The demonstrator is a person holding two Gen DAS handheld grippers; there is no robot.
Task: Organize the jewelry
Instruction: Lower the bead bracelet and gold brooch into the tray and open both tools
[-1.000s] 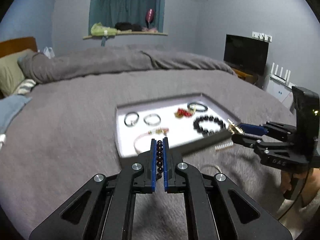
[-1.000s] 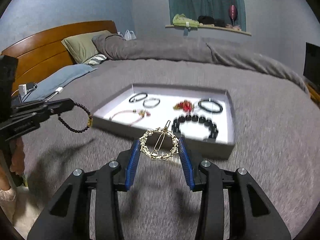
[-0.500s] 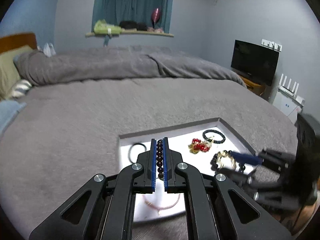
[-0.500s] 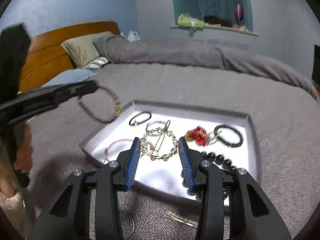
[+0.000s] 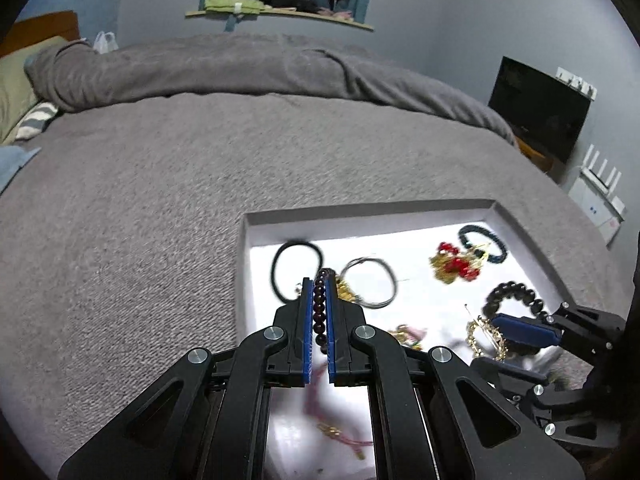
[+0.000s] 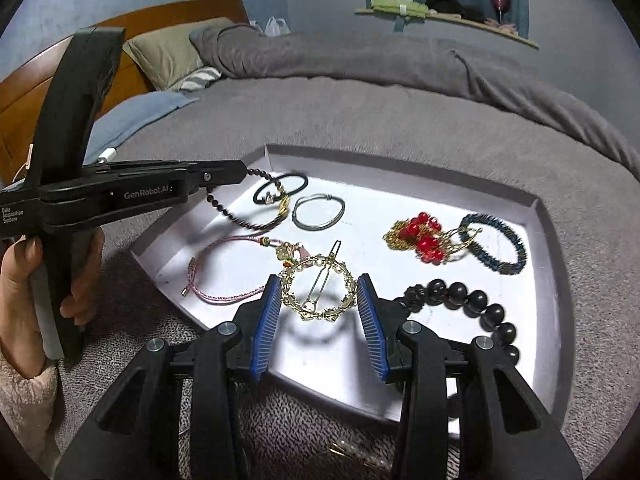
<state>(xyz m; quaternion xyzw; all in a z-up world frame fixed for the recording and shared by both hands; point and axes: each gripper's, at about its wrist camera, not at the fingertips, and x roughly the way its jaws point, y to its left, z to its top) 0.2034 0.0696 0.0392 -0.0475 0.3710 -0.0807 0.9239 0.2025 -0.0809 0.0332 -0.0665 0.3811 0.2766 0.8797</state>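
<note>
Left wrist view: the left gripper is pinched nearly closed on a dark bead bracelet at centre frame, above the white tray on the grey blanket. At lower right, the right gripper carries a gold ring clip.

Right wrist view: the right gripper, half open, clamps the gold ring clip at lower centre over the tray. At upper left, the left gripper dangles the dark bead bracelet over the tray's left end.

Dark beaded bracelet hangs over white tray, frame left; gold ring clip held level, lower centre.
</note>
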